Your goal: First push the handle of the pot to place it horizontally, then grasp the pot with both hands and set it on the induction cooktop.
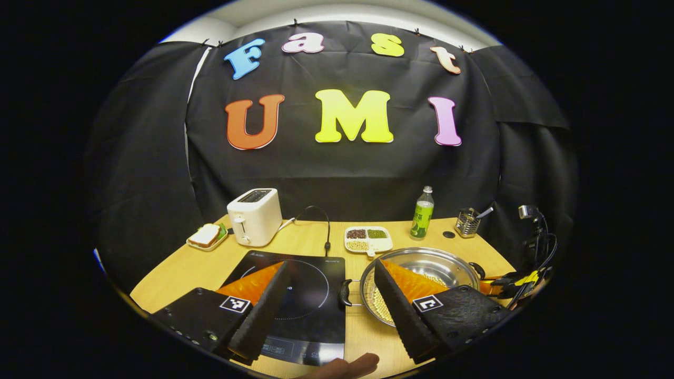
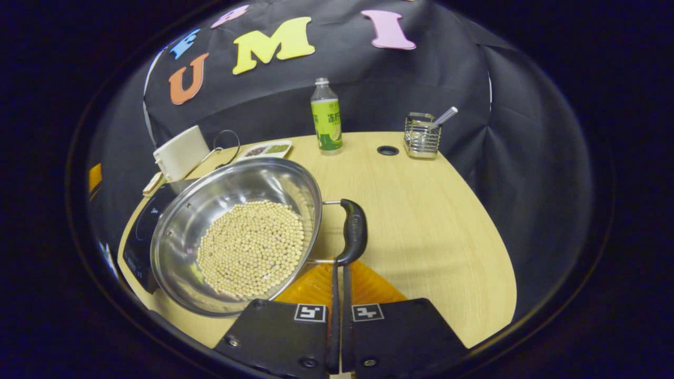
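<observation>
A steel pot holding pale beans stands on the wooden table just right of the black induction cooktop. My left gripper is open, and the pot's left black handle lies between its fingers, untouched. In the right gripper view the pot is at centre left, its other black handle pointing toward me. My right gripper is shut, its tips touching that handle's near end. In the left gripper view the right gripper shows at the pot's far side.
At the back stand a white toaster, a plate with a sandwich, a divided tray of beans, a green bottle and a wire utensil holder. A cable runs behind the cooktop. A fingertip shows at the bottom edge.
</observation>
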Demonstrator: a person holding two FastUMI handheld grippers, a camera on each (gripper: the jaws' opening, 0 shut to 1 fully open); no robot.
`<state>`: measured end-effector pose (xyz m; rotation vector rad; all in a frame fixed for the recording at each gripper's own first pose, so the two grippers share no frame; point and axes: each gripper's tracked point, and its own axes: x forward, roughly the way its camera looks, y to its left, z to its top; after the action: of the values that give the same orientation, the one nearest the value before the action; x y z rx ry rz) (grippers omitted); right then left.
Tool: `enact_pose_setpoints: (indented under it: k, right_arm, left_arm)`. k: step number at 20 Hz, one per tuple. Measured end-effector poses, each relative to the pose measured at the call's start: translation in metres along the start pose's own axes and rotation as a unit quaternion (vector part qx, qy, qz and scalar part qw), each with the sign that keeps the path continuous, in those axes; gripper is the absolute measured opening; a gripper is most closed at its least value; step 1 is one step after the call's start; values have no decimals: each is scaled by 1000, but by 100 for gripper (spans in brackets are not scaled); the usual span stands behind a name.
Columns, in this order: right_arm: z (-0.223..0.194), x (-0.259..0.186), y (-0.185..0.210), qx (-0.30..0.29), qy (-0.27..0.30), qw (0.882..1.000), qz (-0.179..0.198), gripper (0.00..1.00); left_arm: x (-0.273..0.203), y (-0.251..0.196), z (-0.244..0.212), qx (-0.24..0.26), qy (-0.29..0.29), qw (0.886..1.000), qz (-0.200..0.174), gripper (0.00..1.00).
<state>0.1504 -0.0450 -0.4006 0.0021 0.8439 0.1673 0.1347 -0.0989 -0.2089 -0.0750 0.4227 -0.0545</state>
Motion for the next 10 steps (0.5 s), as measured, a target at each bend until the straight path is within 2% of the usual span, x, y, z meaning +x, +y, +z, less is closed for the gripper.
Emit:
enact_pose_setpoints:
  k: [3,5,6,7,8,10]
  right_arm:
    - [10,-16,-4,-3,-31,999,-9,12]
    - [23,-28,-7,-13,-62,998,-17,22]
    - [28,-34,-7,-17,-76,997,-20,31]
    - [34,-39,-6,-22,-87,996,-22,36]
    - [35,-42,-5,-26,-91,995,-22,56]
    - [41,-41,-6,-29,-96,995,-29,79]
  left_arm:
    - [12,-13,-19,-10,26,999,-21,96]
    - [19,-19,-29,-10,41,999,-30,96]
    - [22,-21,-34,-11,49,998,-32,96]
    - [26,-23,-39,-13,56,998,-34,96]
    - [30,-25,-43,-16,62,997,-37,96]
    - [34,-29,-51,-23,74,996,-42,96]
